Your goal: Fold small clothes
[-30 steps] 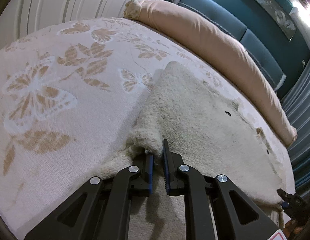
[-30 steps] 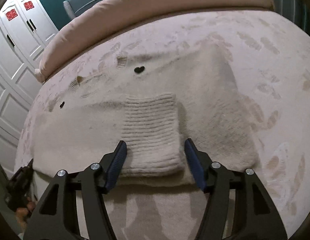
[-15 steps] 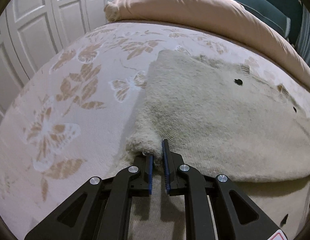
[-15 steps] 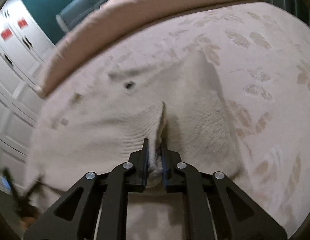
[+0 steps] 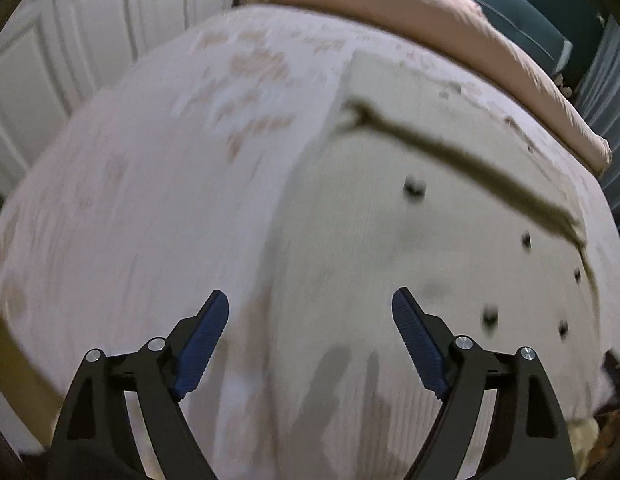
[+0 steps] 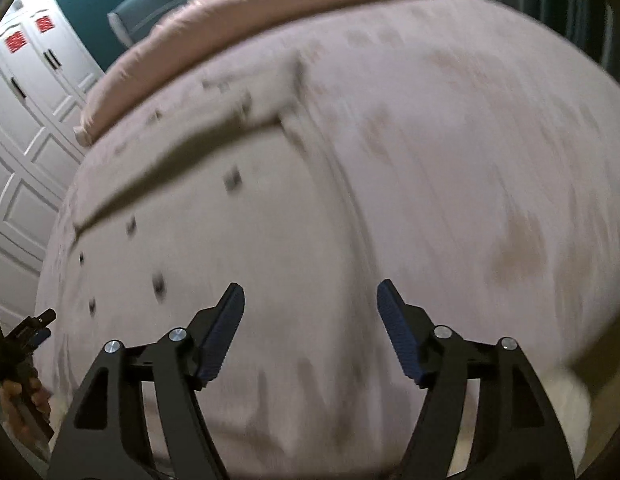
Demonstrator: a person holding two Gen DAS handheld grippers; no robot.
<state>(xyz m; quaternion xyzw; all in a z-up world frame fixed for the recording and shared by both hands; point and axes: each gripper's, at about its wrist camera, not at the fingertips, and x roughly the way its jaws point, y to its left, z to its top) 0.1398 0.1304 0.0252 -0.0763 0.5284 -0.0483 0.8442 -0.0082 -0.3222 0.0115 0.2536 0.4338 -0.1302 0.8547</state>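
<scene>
The cream fuzzy knit garment with small dark spots (image 5: pixel 450 240) lies flat on the bed's pale butterfly-print cover (image 5: pixel 149 200), one folded edge crossing its far part. The left hand-held gripper (image 5: pixel 310 336) hangs above its near left edge, jaws opening, nothing between them. The right hand-held gripper (image 6: pixel 310 332) hangs over its near right part, likewise opening and empty. A long pink bolster (image 6: pixel 269 4) lies beyond.

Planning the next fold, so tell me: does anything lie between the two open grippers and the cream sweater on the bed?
Nothing visible does. The left gripper and right gripper, jaws opening and empty, hang directly over the cream sweater, which lies folded on the bed cover. Both views are blurred.
</scene>
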